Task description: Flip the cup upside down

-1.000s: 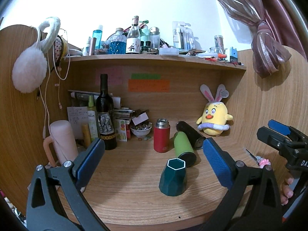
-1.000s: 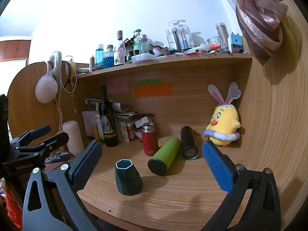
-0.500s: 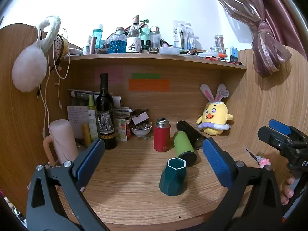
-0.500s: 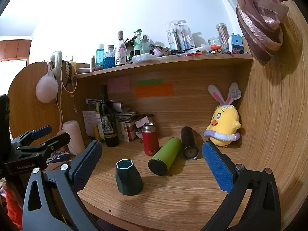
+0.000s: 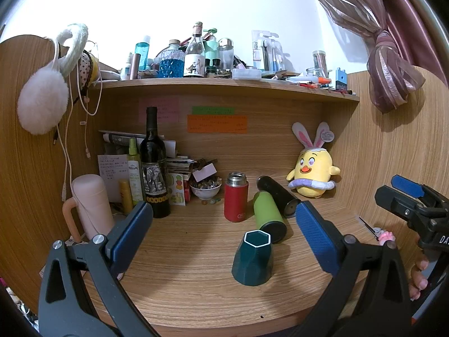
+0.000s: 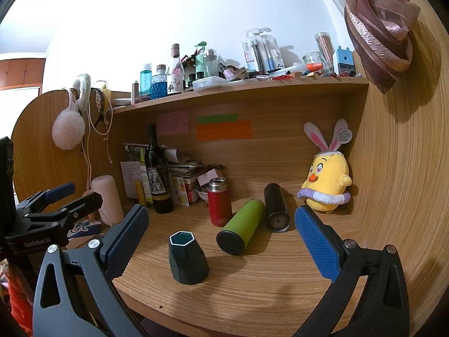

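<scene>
A dark green faceted cup (image 5: pixel 252 258) stands upright, its hexagonal mouth up, on the wooden desk (image 5: pixel 182 280); it also shows in the right wrist view (image 6: pixel 187 258). My left gripper (image 5: pixel 224 224) is open and empty, held back from the cup, which sits between its blue pads (image 5: pixel 315 236). My right gripper (image 6: pixel 221 233) is open and empty, with the cup near its left pad (image 6: pixel 126 241). Each gripper shows at the edge of the other's view: the right one (image 5: pixel 407 196), the left one (image 6: pixel 61 196).
Behind the cup lie a green flask (image 5: pixel 269 216) and a black flask (image 5: pixel 276 196), and a red flask (image 5: pixel 235 196) stands upright. A wine bottle (image 5: pixel 153 165), pink jug (image 5: pixel 89 205), bowl (image 5: pixel 204 191) and yellow plush chick (image 5: pixel 313 177) stand further back. A cluttered shelf (image 5: pixel 224 84) hangs above.
</scene>
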Tool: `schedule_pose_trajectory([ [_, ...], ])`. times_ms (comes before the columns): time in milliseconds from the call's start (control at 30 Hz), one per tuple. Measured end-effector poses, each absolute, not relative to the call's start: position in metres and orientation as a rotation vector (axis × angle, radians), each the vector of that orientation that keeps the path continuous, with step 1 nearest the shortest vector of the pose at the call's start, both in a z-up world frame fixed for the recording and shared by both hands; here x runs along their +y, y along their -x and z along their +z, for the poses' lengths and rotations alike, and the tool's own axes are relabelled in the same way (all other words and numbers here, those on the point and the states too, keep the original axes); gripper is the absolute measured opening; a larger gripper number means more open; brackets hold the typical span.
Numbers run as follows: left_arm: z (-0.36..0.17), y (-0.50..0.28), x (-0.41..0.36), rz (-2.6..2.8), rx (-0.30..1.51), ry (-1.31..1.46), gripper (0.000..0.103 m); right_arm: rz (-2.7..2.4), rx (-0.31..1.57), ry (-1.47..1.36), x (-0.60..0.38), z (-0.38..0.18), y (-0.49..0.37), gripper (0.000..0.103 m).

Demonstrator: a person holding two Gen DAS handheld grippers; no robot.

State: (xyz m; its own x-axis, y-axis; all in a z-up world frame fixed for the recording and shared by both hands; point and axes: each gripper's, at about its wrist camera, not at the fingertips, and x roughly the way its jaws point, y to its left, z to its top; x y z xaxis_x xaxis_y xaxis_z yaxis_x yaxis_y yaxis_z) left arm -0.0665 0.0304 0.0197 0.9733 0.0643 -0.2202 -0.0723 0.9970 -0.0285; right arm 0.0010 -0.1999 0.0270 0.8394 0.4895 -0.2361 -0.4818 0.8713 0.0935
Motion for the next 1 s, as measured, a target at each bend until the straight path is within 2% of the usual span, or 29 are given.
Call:
schedule_pose_trajectory([
  [1000,0.0188,0.0638,0.0297,0.044,0.233,0.046,0.103,0.512,0.261,-0.033,-0.1986,0.0269,-0.0003,0.103],
])
